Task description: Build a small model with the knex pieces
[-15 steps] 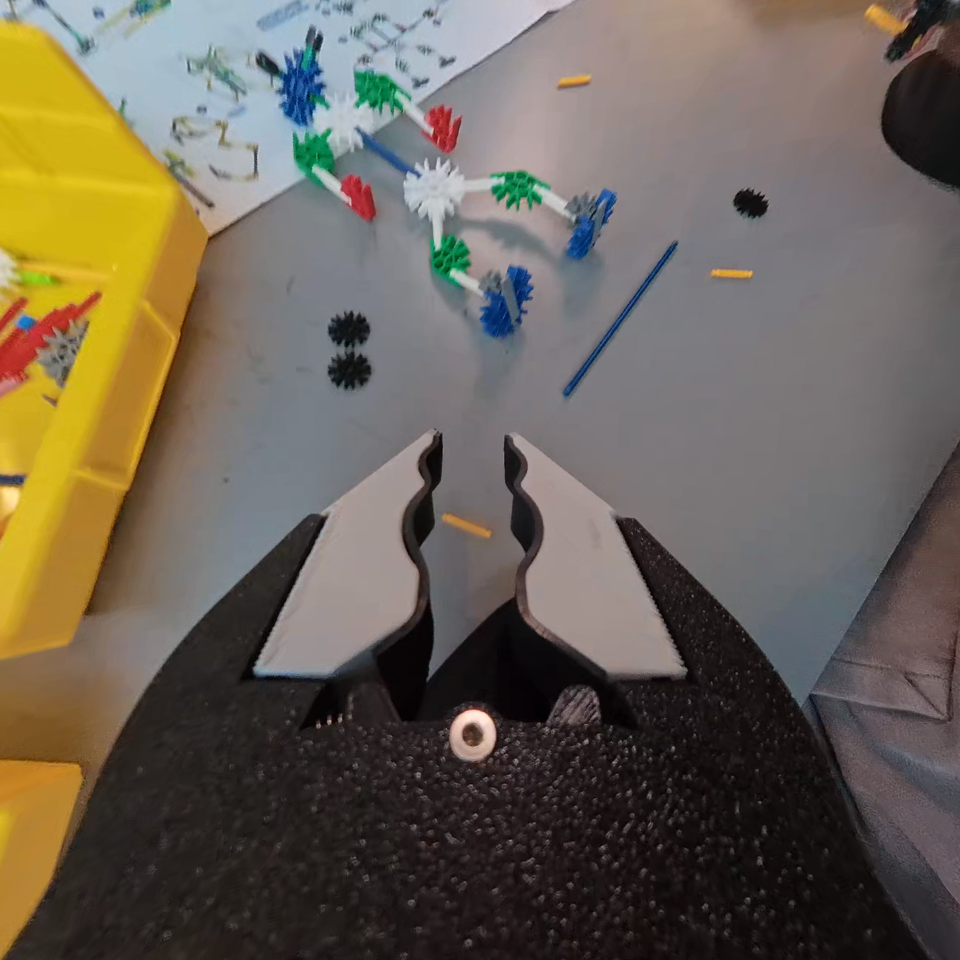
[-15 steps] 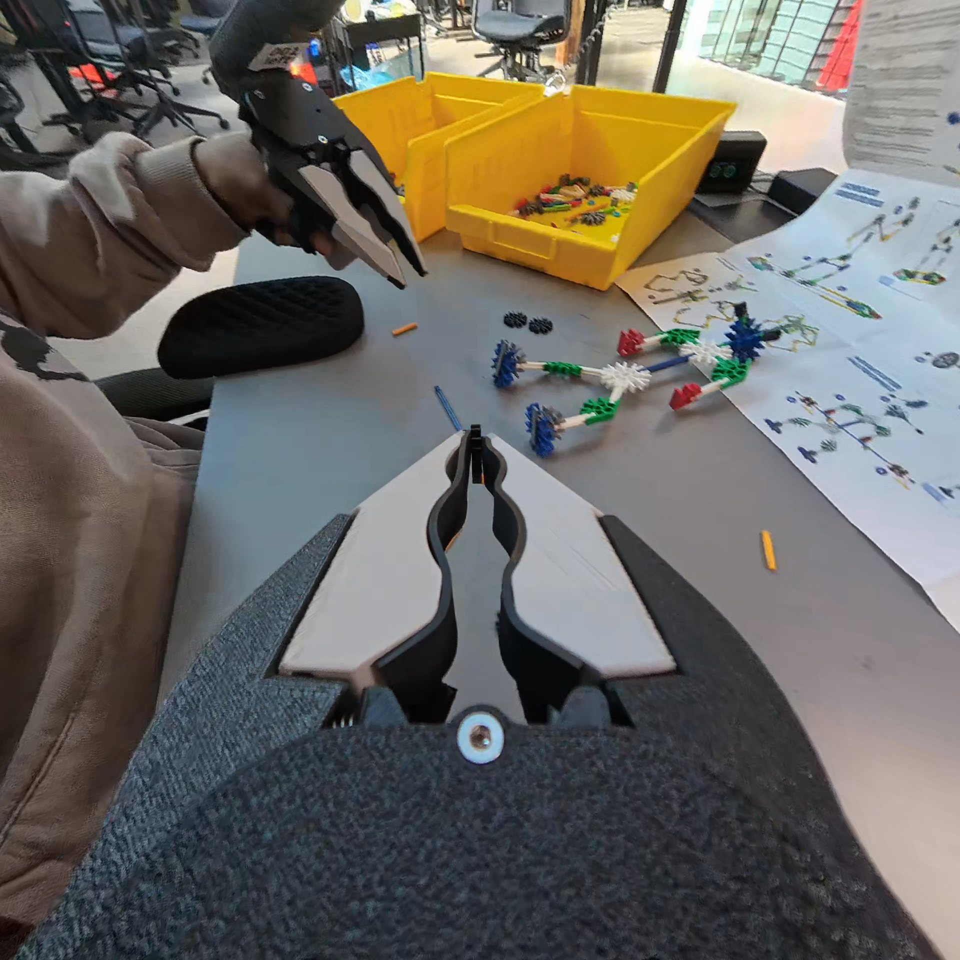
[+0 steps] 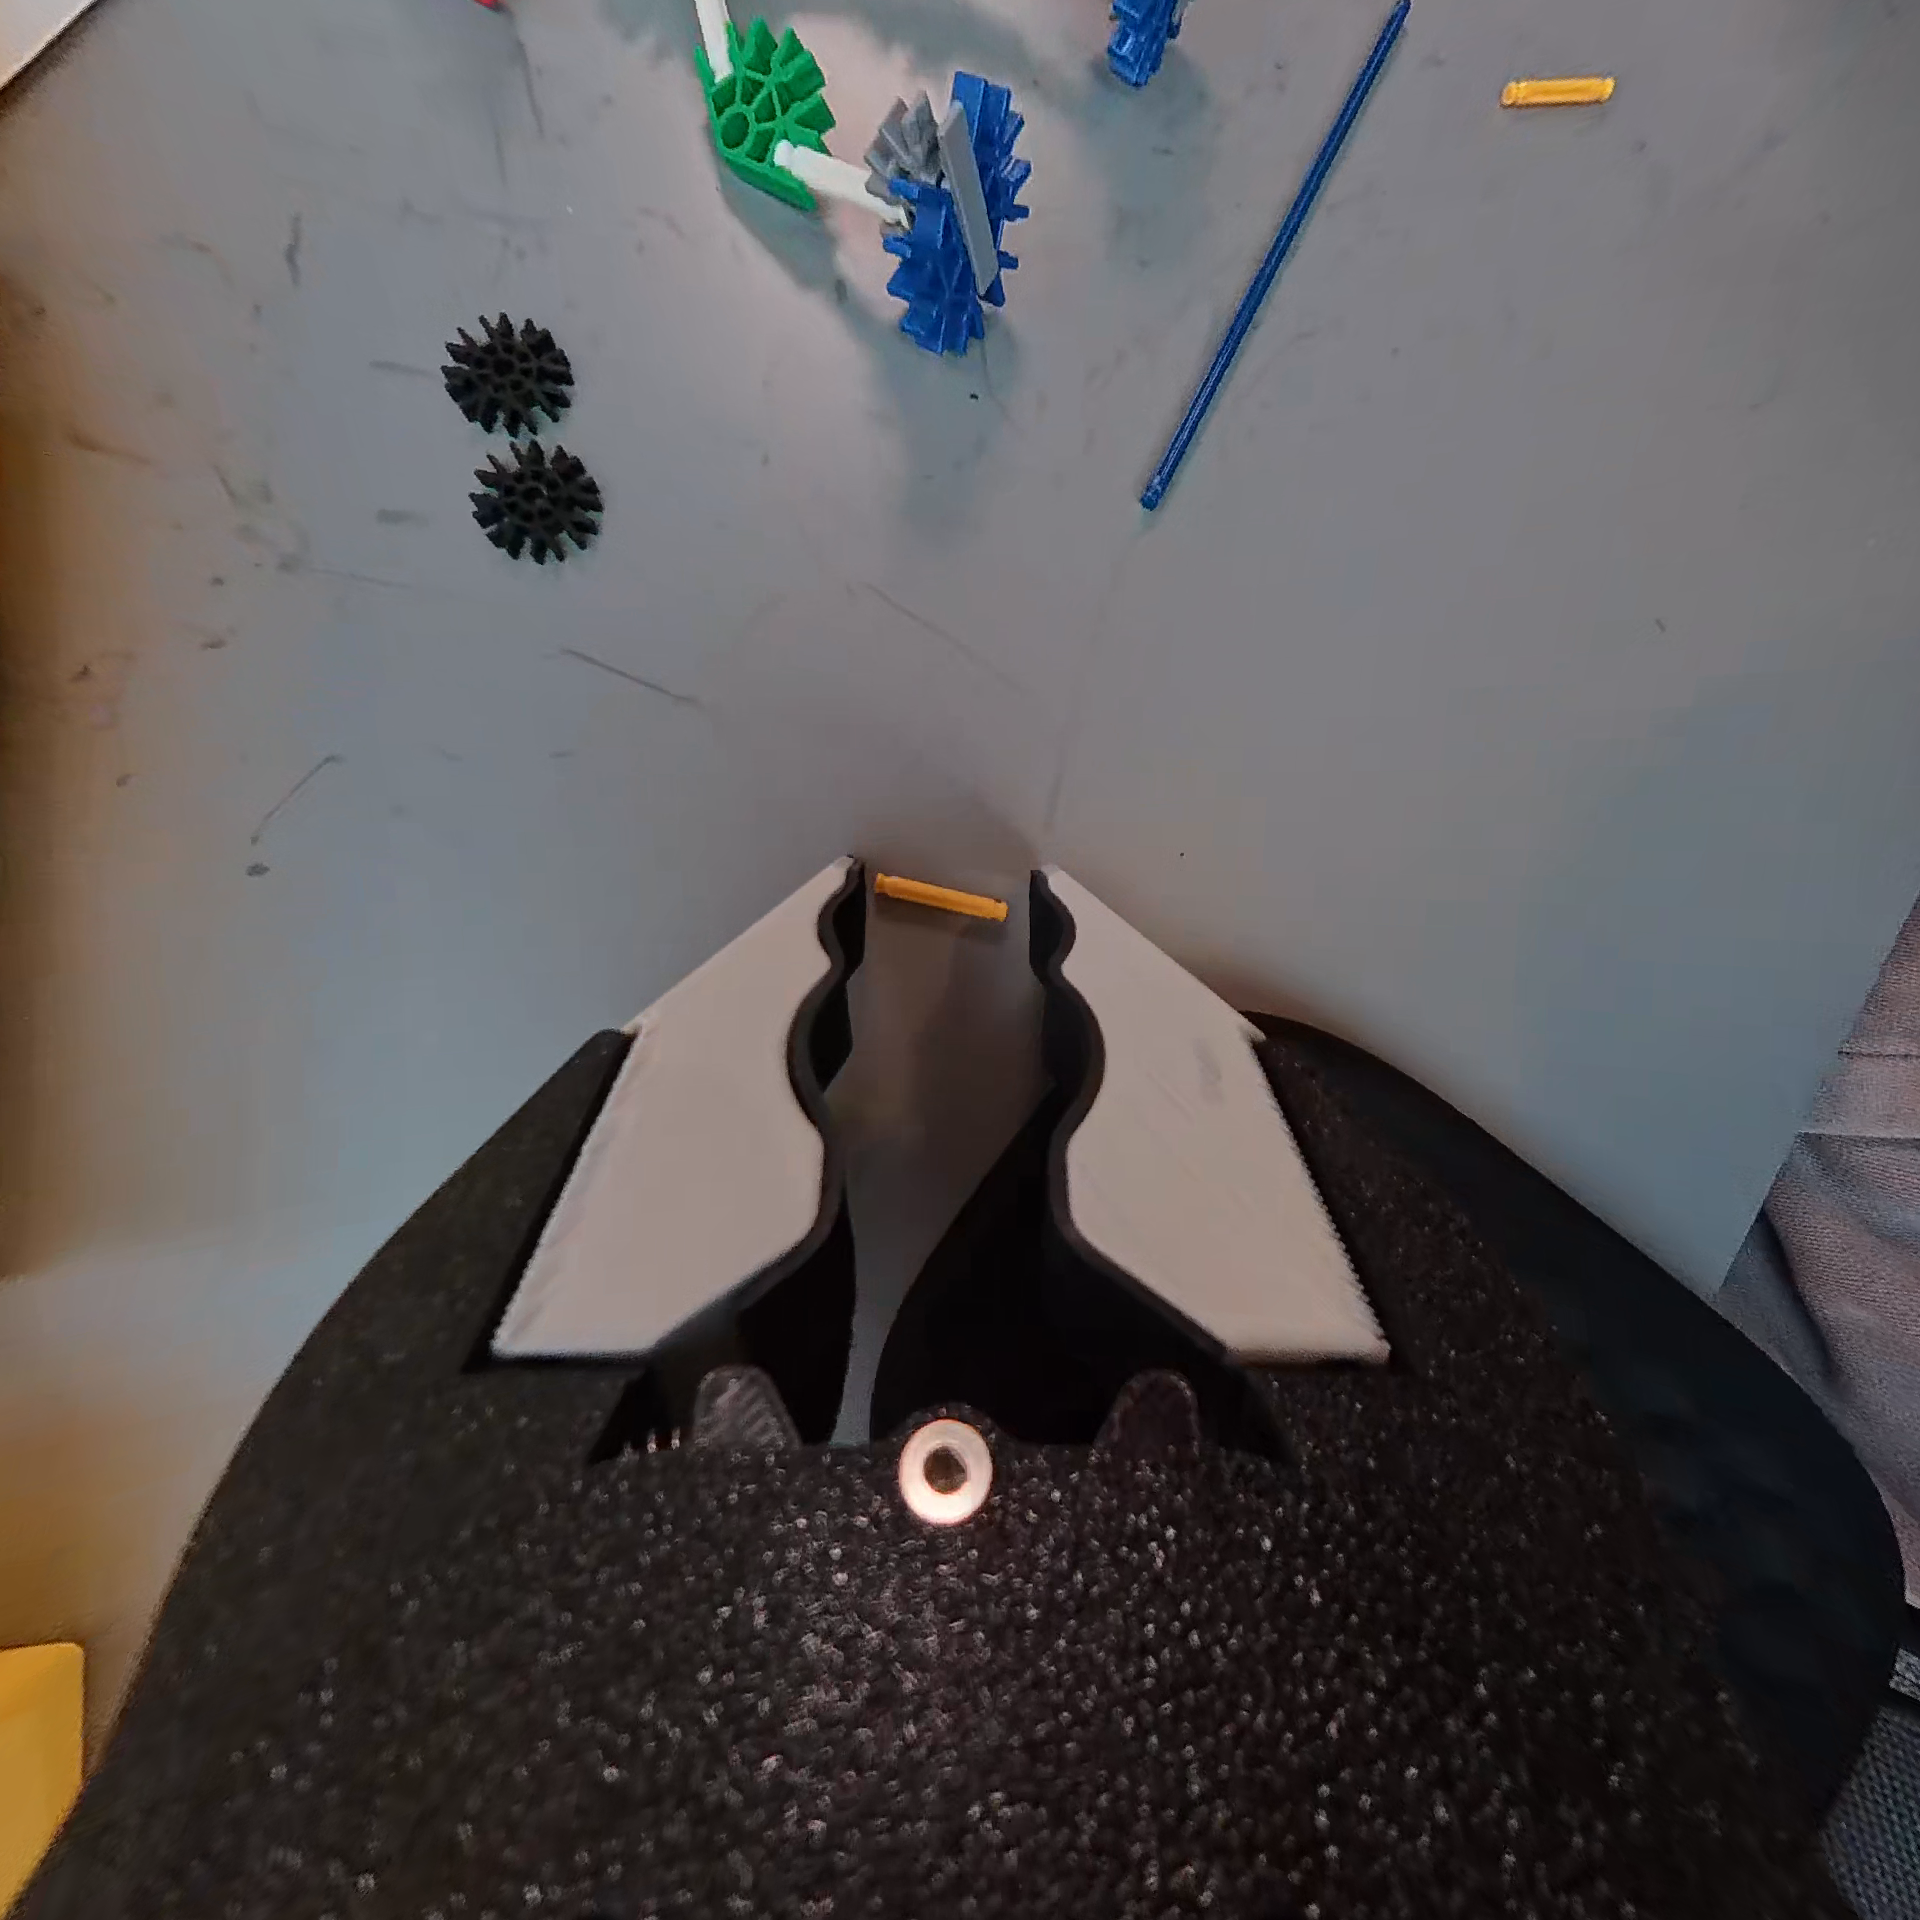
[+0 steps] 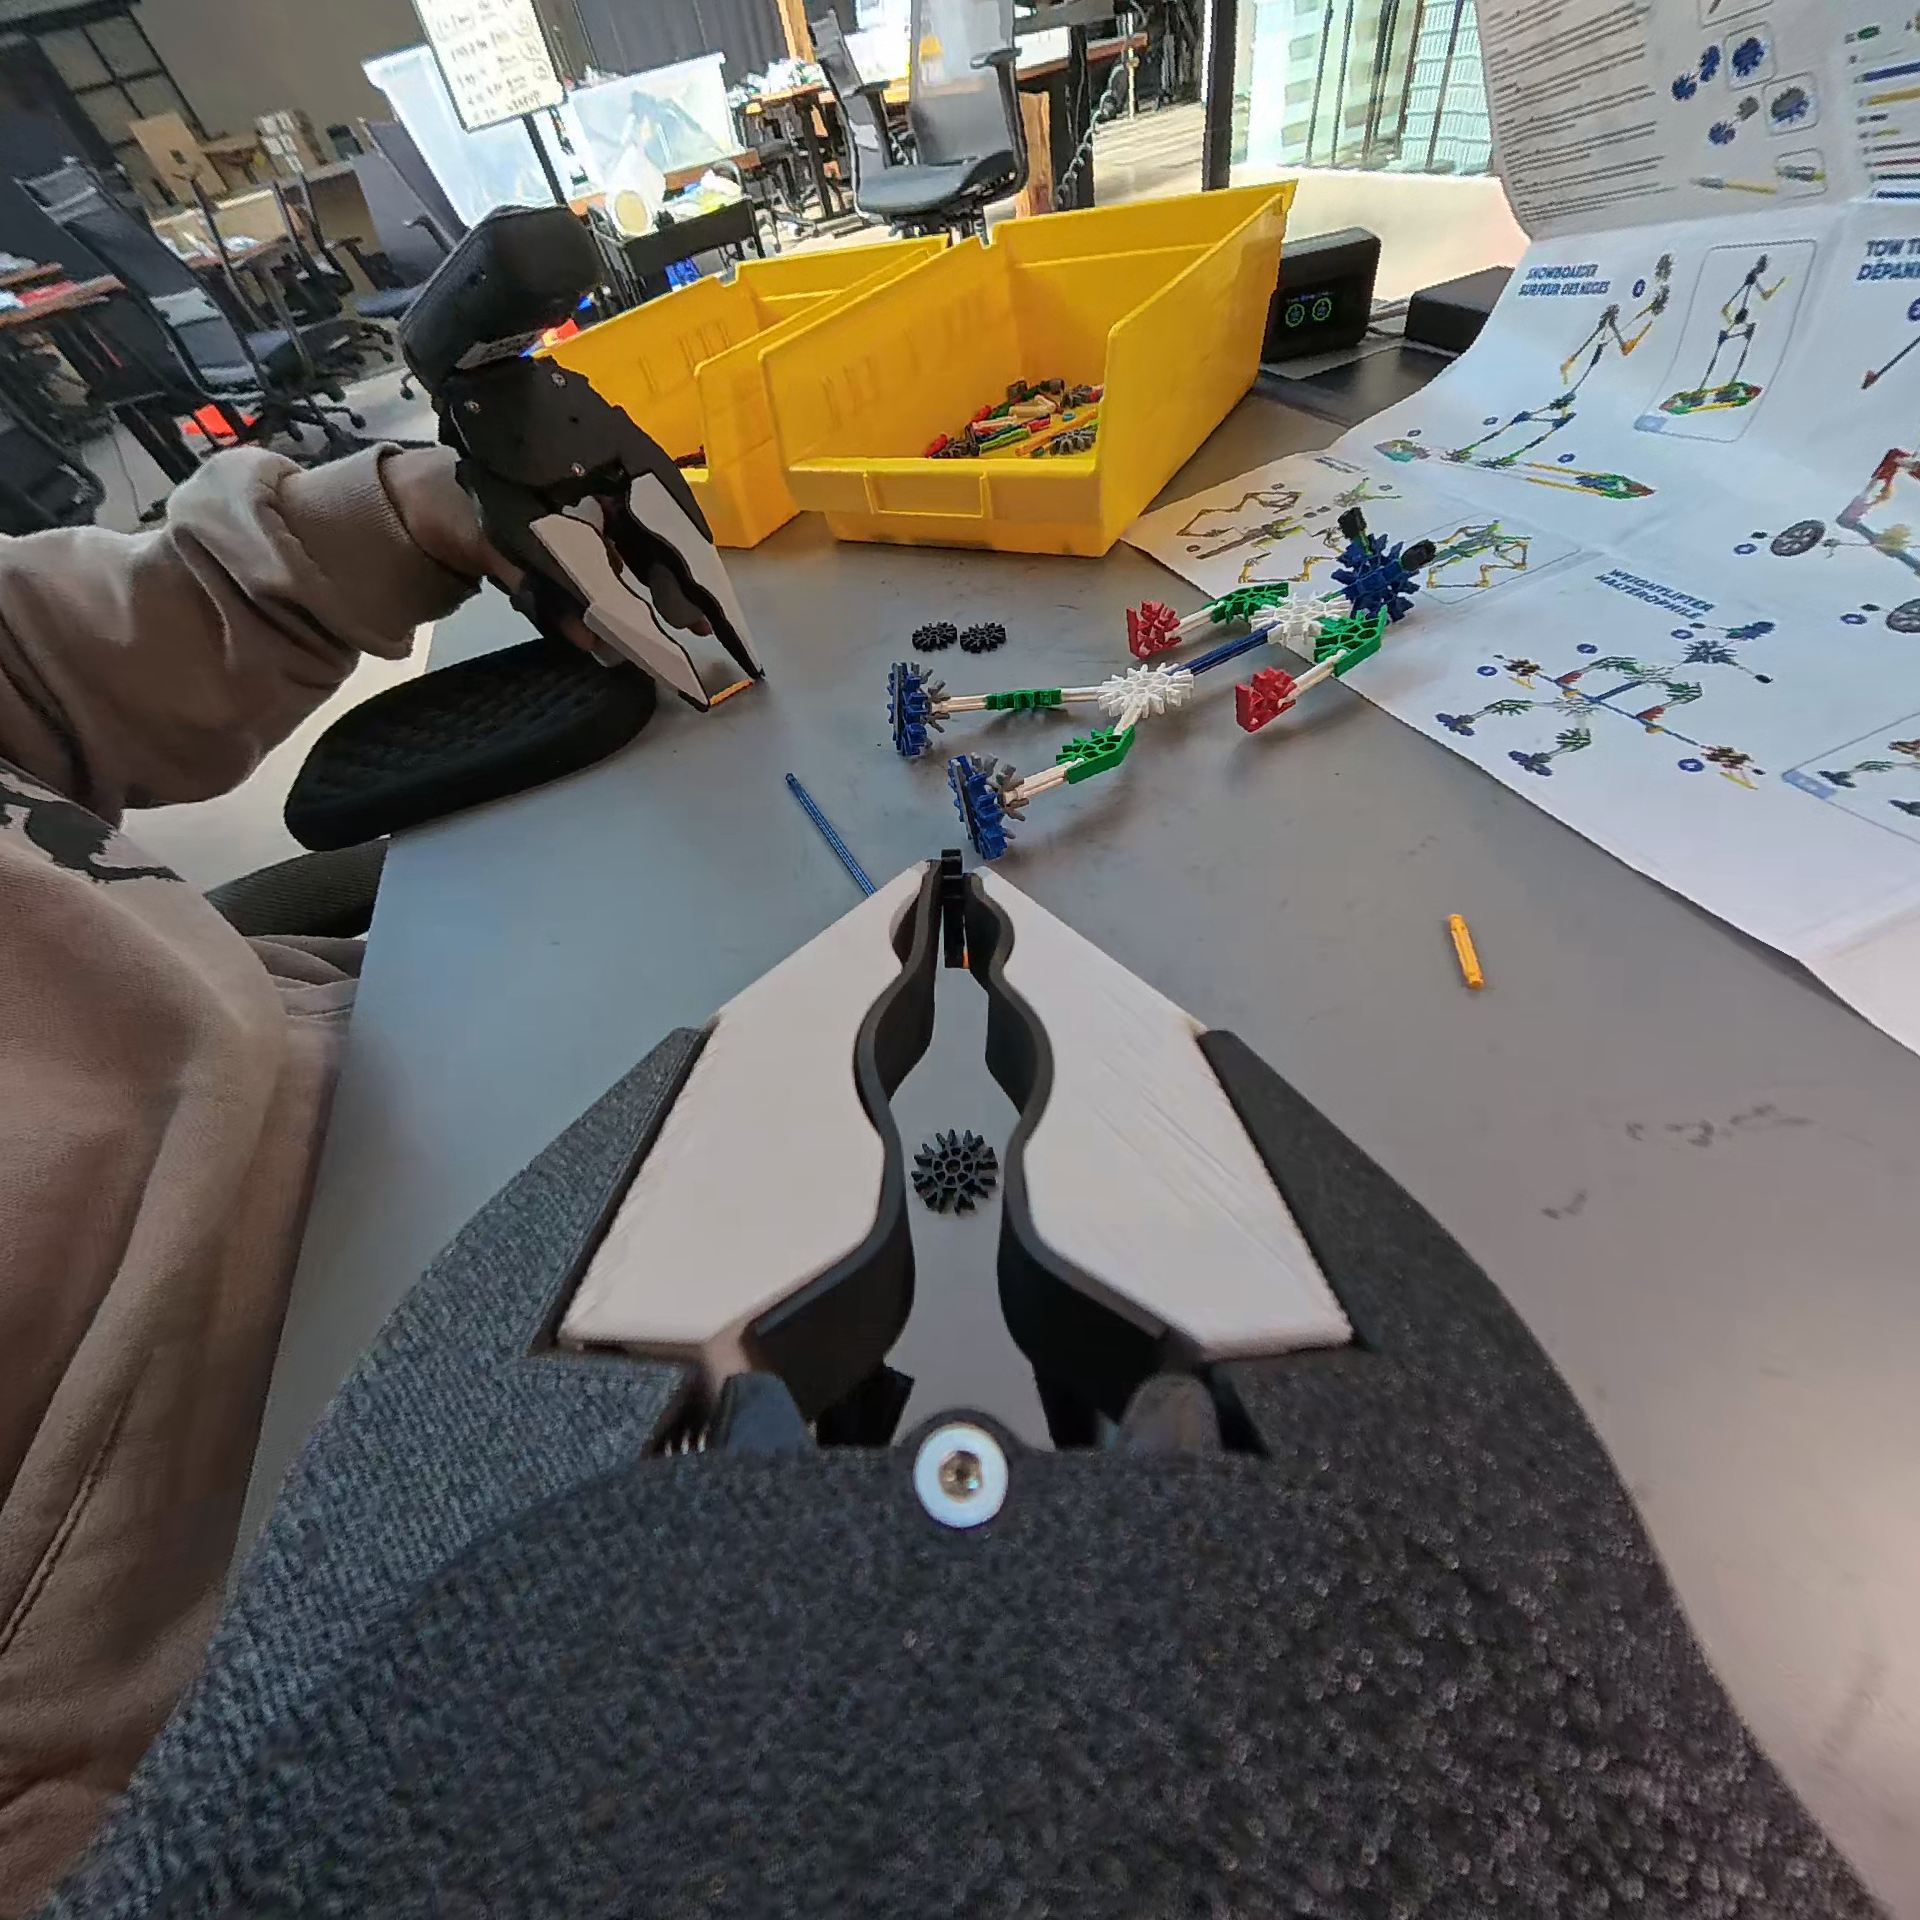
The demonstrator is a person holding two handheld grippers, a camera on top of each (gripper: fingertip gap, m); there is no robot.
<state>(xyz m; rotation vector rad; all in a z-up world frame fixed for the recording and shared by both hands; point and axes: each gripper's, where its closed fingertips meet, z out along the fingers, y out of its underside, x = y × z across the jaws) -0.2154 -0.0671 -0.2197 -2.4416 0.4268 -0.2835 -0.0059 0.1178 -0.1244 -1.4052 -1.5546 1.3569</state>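
While open, left tool (image 3: 943,881) straddles yellow rod (image 3: 940,899).

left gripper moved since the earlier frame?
Yes. The left gripper has come down and forward to the table; the yellow rod, earlier well inside its fingers, now lies between the tips.

Bright daylight from rear windows; soft shadows; fisheye-warped edges.
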